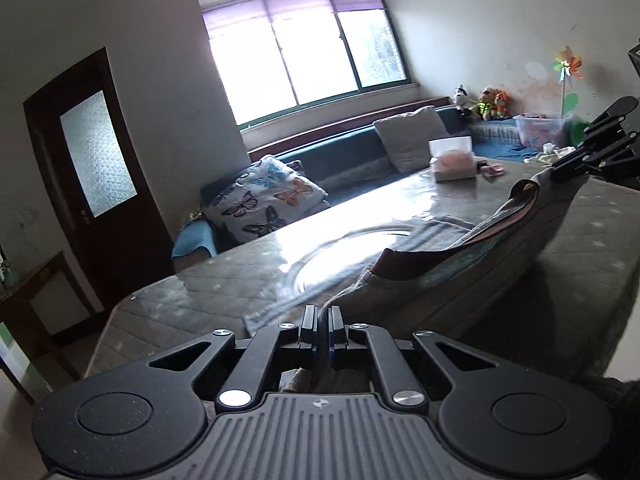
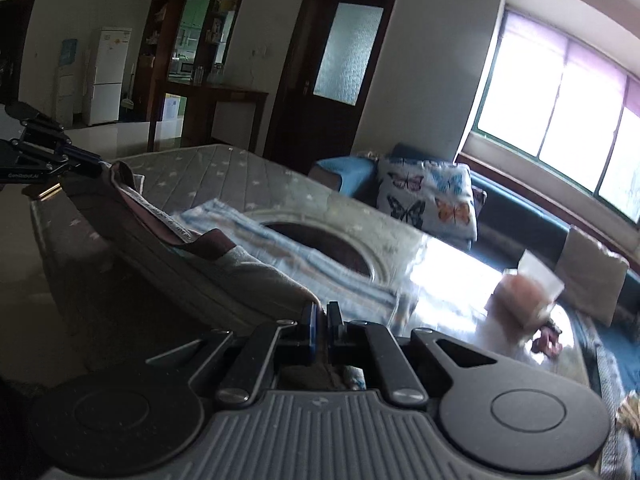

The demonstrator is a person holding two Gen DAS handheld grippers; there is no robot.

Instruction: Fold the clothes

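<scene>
A grey garment (image 1: 460,268) with a dark maroon collar band hangs stretched in the air between my two grippers, above the table. My left gripper (image 1: 322,314) is shut on one end of it; the cloth runs between its fingers. My right gripper (image 2: 319,312) is shut on the other end of the garment (image 2: 192,264). Each gripper shows in the other's view, the right one (image 1: 560,170) at the far right, the left one (image 2: 86,162) at the far left. A light blue striped cloth (image 2: 304,260) lies flat on the table under the garment.
The table (image 1: 192,300) has a quilted grey cover under shiny plastic. A tissue box (image 1: 454,164) stands at its far end. A blue sofa with a butterfly pillow (image 1: 266,200) runs along the window. A dark door (image 2: 332,64) is behind.
</scene>
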